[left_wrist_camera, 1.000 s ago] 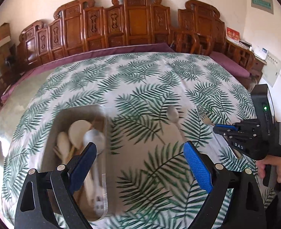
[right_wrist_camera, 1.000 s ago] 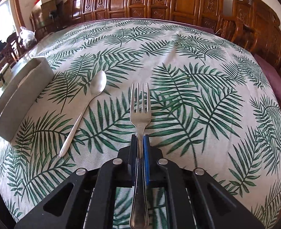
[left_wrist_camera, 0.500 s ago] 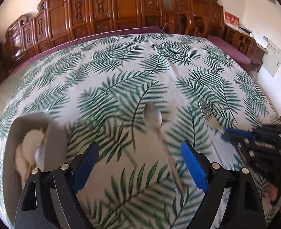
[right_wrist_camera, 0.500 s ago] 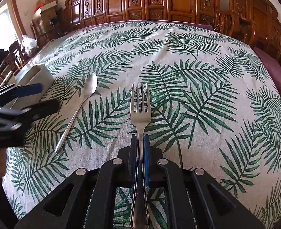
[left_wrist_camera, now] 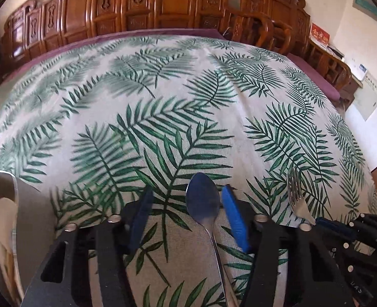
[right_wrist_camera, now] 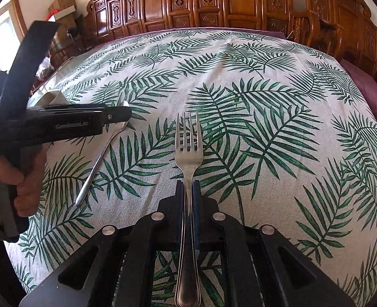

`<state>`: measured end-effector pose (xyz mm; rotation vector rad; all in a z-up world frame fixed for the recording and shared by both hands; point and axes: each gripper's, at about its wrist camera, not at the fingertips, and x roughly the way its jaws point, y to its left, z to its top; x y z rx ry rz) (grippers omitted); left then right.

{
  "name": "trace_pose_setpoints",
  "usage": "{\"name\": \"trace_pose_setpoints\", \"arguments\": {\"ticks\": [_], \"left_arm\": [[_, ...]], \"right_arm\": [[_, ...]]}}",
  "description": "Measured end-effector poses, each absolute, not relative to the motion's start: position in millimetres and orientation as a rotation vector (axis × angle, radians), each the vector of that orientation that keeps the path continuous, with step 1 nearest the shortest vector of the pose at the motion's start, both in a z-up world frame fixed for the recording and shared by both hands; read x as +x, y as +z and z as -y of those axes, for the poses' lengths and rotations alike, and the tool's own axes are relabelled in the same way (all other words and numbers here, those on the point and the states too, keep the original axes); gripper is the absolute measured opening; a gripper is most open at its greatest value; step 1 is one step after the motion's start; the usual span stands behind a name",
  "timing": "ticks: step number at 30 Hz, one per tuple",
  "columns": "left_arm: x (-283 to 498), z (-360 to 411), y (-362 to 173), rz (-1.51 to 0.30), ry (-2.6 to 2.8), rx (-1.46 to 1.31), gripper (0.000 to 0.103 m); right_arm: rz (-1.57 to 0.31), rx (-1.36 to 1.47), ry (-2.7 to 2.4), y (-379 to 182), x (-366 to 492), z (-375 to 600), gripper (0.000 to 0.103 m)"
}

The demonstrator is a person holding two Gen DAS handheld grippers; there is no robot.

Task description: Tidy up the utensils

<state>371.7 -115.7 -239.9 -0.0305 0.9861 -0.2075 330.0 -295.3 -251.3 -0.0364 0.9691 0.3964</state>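
Left wrist view is showing, at its far left edge, a grey bin [left_wrist_camera: 27, 204] holding pale utensils, presumably the place where loose cutlery is being collected. Moving right, the left claw [left_wrist_camera: 186, 217] is standing open, its blue pads [left_wrist_camera: 235, 221] straddling the spoon [left_wrist_camera: 202, 202], whose bowl is lying between them on the leaf-print table [left_wrist_camera: 188, 89]; the right pad is sitting just beside the bowl, and I cannot tell whether it is touching. That straddle suggests a pickup is being lined up. Further right, the fork [left_wrist_camera: 297, 197] is poking out of the right claw's tip.

Right wrist view is adding what the first cannot: the left claw [right_wrist_camera: 117, 115] seen from the side, hovering over the spoon [right_wrist_camera: 99, 161], with the handle running free on the cloth towards the camera, and a hand [right_wrist_camera: 12, 179] gripping the tool. At centre, the right claw [right_wrist_camera: 188, 192] is clamping the fork [right_wrist_camera: 188, 151] by its neck, tines pointing away, so the fork is being carried level and ready for delivery.
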Motion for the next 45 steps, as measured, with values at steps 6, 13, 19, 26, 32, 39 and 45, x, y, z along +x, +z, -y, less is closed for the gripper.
{"name": "trace_pose_setpoints", "arguments": {"ticks": [6,13,19,26,32,39,45], "left_arm": [[371.4,121.4,-240.6,-0.971,-0.222,0.002,0.027],[363.4,125.9,-234.2,-0.973,-0.262,0.009,0.003],[345.4,126.6,-216.3,-0.95,-0.273,0.021,0.002],[321.3,111.6,-185.3,-0.914,-0.263,0.048,0.002],[303.9,81.0,-157.6,-0.875,-0.247,0.04,0.002],[284.8,32.8,-139.8,-0.848,-0.22,0.005,0.002],[277.6,-2.2,-130.0,-0.826,-0.204,-0.015,0.002]], "right_arm": [[-0.971,-0.027,0.398,-251.2,330.2,296.2,0.009],[-0.967,-0.035,0.395,-251.7,329.9,294.9,0.009],[-0.951,-0.076,0.375,-251.8,328.4,288.2,0.009],[-0.936,-0.075,0.35,-251.1,321.5,281.8,0.008],[-0.901,-0.07,0.369,-238.6,306.5,263.8,0.008],[-0.865,-0.084,0.397,-224.8,288.2,236.0,0.008],[-0.851,-0.093,0.405,-217.8,281.4,222.3,0.008]]}}
